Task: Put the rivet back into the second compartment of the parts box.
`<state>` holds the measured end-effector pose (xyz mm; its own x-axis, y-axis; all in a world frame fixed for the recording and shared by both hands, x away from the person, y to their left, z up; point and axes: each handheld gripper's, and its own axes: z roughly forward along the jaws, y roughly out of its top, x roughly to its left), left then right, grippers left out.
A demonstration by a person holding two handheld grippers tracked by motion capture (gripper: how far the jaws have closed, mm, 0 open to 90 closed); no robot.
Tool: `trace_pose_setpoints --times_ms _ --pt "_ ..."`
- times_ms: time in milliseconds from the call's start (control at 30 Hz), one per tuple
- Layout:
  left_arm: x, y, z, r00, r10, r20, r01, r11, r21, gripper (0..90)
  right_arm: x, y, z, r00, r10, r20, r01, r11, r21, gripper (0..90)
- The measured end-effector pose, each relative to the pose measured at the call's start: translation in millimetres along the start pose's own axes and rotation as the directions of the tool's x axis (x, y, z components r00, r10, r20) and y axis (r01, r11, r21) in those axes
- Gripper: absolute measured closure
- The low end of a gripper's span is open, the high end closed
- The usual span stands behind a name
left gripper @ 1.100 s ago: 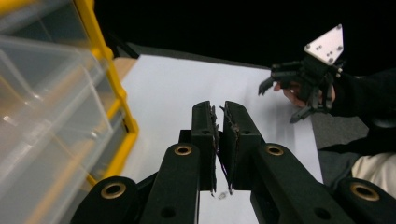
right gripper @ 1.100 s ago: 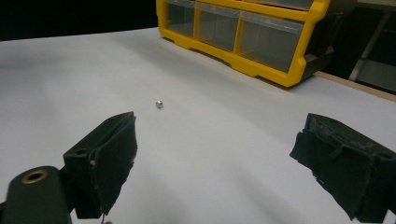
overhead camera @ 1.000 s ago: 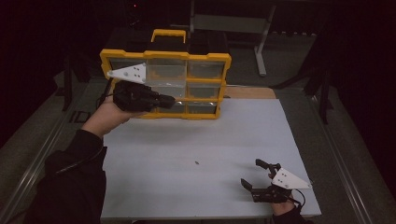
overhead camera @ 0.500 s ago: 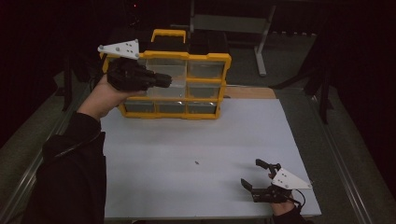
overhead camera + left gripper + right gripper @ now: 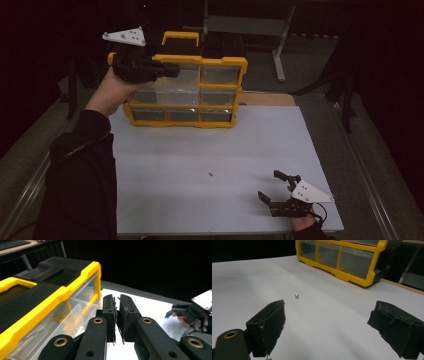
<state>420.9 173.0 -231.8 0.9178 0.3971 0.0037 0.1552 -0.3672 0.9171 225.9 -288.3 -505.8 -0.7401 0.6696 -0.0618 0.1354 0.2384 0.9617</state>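
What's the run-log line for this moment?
left hand-held gripper: shut, empty, by organizer's top drawer | right hand-held gripper: open, low over table | small metal piece: loose on table

Right gripper [image 5: 325, 322] sits low in the frame with its two black jaws spread wide, one at lower left, one at lower right, nothing between them but bare white table [image 5: 249, 277]. A tiny shiny bit [image 5: 297, 296], too small to identify, lies just above the left jaw. Yellow drawer box [image 5: 347, 257] with clear drawers fills the upper right.
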Motion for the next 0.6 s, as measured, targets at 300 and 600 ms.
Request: trace_pose_setpoints --times_ms 300,600 --pt "11.6 -12.0 9.2 0.9947 -0.065 -0.080 0.069 0.9966 0.045 82.2 -0.5 0.3 -0.9 1.0000 0.003 0.000 -0.003 1.000 -0.004 11.1" --pt "13.7 -17.1 20.9 0.9917 -0.076 -0.104 0.090 0.9855 0.144 82.1 -0.2 0.0 0.0 1.0000 -0.001 -0.002 0.002 1.000 0.005 11.1"
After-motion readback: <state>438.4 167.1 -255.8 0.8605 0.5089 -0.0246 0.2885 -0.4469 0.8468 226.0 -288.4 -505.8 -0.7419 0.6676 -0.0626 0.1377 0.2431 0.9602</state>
